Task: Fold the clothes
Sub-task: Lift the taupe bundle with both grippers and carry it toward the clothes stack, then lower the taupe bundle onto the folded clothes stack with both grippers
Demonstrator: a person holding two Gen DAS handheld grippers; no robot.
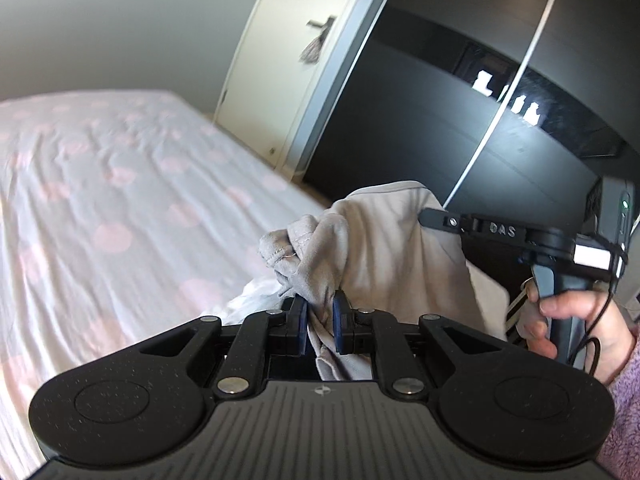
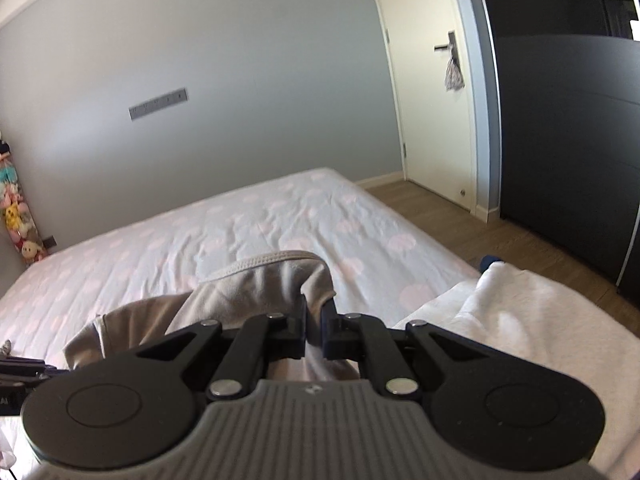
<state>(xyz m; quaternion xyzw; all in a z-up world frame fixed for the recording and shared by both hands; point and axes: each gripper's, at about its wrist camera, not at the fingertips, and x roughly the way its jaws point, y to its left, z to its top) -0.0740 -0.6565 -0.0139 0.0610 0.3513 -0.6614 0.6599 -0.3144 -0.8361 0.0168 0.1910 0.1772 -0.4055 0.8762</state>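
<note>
A light grey-beige garment (image 1: 384, 248) is held up in the air above the bed. My left gripper (image 1: 320, 310) is shut on a bunched fold of it. In the left wrist view the right gripper (image 1: 430, 213) shows side-on at the garment's far upper edge, held by a hand. In the right wrist view my right gripper (image 2: 314, 316) is shut on the garment's (image 2: 256, 280) ribbed hem edge, and the cloth hangs to the left below it.
The bed (image 2: 240, 224) with a pink-spotted sheet lies ahead and to the left. A white cloth (image 2: 520, 312) lies on the bed's near right corner. A cream door (image 2: 428, 80) and a dark wardrobe (image 2: 568, 128) stand to the right. Wood floor (image 2: 460, 224) runs beside the bed.
</note>
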